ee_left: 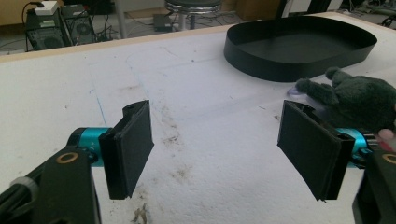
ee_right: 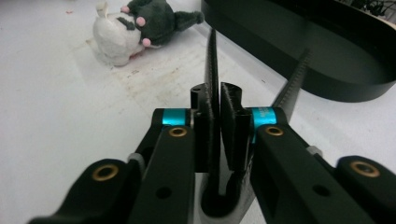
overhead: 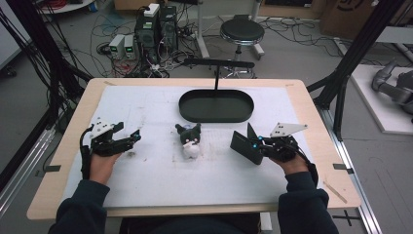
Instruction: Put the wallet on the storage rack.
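Caught the right gripper (overhead: 260,142) clenched hard on a black folded panel (overhead: 243,145), right of centre in the high view, low over the bench (overhead: 146,180). Pinched one leaf edge-on between the jaws, going by the right gripper view, with the other leaf splaying off to the right. Probably gripped that way to keep the panel standing on edge and ready to carry. Over at mid-left, found the left gripper (overhead: 131,139) released, jaws spread wide, bare bench between them, grasping nothing. Likely held open and low to be ready for a grab. Spotted a plush toy (overhead: 189,141) dead centre, dark grey over white, lying between the two grippers and touching neither. Sat close beside the right-hand jaw in the left gripper view, so a fair guess at the next pick. Noted a black oval tray (overhead: 216,118) at upper centre, beyond the toy, nothing inside, apart from everything else on the bench. Looked like the drop-off spot, within reach of either hand. Picked out a thin T-shaped post (overhead: 216,78) rising at the tray's far rim. Ran the count: two grippers, one folded panel of two leaves, one plush toy, one tray, one post.
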### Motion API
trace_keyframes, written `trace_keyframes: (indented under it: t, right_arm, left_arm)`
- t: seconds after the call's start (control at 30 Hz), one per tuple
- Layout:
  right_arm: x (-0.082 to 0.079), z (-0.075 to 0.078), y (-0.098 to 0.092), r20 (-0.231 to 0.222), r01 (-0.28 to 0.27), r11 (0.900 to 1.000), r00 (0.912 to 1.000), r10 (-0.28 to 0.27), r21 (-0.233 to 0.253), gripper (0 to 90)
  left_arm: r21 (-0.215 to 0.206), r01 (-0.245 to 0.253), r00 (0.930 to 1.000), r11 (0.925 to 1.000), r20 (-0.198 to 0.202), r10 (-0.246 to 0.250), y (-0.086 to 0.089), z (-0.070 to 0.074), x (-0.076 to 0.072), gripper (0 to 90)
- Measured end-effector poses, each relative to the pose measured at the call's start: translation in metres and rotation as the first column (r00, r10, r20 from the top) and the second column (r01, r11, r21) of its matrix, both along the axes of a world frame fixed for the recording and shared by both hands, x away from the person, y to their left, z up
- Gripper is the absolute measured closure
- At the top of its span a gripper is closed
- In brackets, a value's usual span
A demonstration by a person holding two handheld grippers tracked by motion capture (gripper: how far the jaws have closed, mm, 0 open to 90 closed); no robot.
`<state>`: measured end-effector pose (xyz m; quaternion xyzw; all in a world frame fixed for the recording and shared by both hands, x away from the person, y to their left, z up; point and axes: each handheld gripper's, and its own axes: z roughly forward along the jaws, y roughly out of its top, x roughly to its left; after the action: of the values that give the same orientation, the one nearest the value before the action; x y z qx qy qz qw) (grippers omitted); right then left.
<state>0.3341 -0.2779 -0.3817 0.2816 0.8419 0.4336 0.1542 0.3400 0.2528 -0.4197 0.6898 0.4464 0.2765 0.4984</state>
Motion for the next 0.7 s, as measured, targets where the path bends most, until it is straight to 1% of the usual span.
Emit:
trace_keyframes:
  t: [0.1,0.2,0.23,0.3,0.33,0.37,0.43,0.47,0.53,0.6,0.63,0.67,0.7]
  right_arm:
    - [0.000,-0.001,-0.001,0.005,0.010,1.000,0.9999,-0.010,0.013,75.6]
    - [-0.001,0.000,-0.001,0.031,0.013,1.000,0.9994,-0.014,0.024,67.3]
    - [-0.002,0.000,-0.001,0.038,0.018,0.999,0.9991,-0.019,0.028,63.8]
    - [-0.003,0.001,-0.001,0.067,0.039,0.999,0.9969,-0.041,0.030,52.6]
    - [-0.004,0.002,-0.001,0.095,0.064,0.998,0.9933,-0.067,0.029,45.3]
    - [-0.006,0.002,-0.001,0.127,0.095,0.995,0.9870,-0.098,0.025,39.1]
    - [-0.008,0.002,-0.001,0.178,0.134,0.991,0.9750,-0.133,0.007,34.2]
    - [-0.009,0.002,-0.001,0.186,0.146,0.989,0.9721,-0.142,-0.007,29.9]
    - [-0.008,-0.003,0.000,0.167,0.169,0.985,0.9724,-0.163,-0.026,26.4]
    - [-0.006,-0.009,0.000,0.127,0.167,0.985,0.9788,-0.161,-0.041,25.8]
    - [-0.005,-0.012,0.000,0.113,0.171,0.984,0.9799,-0.165,-0.048,25.7]
    - [-0.004,-0.013,0.000,0.103,0.174,0.984,0.9803,-0.168,-0.048,25.8]
    - [-0.003,-0.016,0.001,0.084,0.180,0.983,0.9808,-0.176,-0.045,26.2]
  left_arm:
    - [0.003,0.000,1.0000,1.0000,-0.002,0.000,0.000,0.000,0.000,26.1]
    - [0.002,0.000,1.0000,1.0000,-0.003,0.000,0.000,0.000,0.000,26.1]
    - [0.002,0.000,1.0000,1.0000,-0.003,0.000,0.000,0.000,0.000,26.1]
    - [0.003,-0.002,1.0000,1.0000,-0.003,0.002,0.000,0.000,0.000,26.1]
    - [0.003,-0.001,1.0000,1.0000,-0.002,0.001,0.000,0.000,0.000,26.1]
    - [0.001,-0.002,1.0000,1.0000,-0.001,0.002,0.000,0.000,0.000,26.1]
    - [0.001,-0.001,1.0000,1.0000,-0.001,0.001,0.000,0.000,0.000,26.1]
    - [0.000,-0.002,1.0000,1.0000,-0.001,0.002,0.000,0.000,0.000,26.1]
    - [-0.001,-0.002,1.0000,1.0000,-0.003,0.002,0.000,0.000,0.000,26.1]
    - [0.000,-0.001,1.0000,1.0000,-0.002,0.001,0.000,0.000,0.000,26.1]
    - [-0.001,-0.001,1.0000,1.0000,-0.002,0.001,0.000,0.000,0.000,26.1]
    - [-0.001,-0.001,1.0000,1.0000,-0.002,0.001,0.000,0.000,0.000,26.1]
    - [-0.001,-0.001,1.0000,1.0000,-0.002,0.001,0.000,0.000,0.000,26.1]
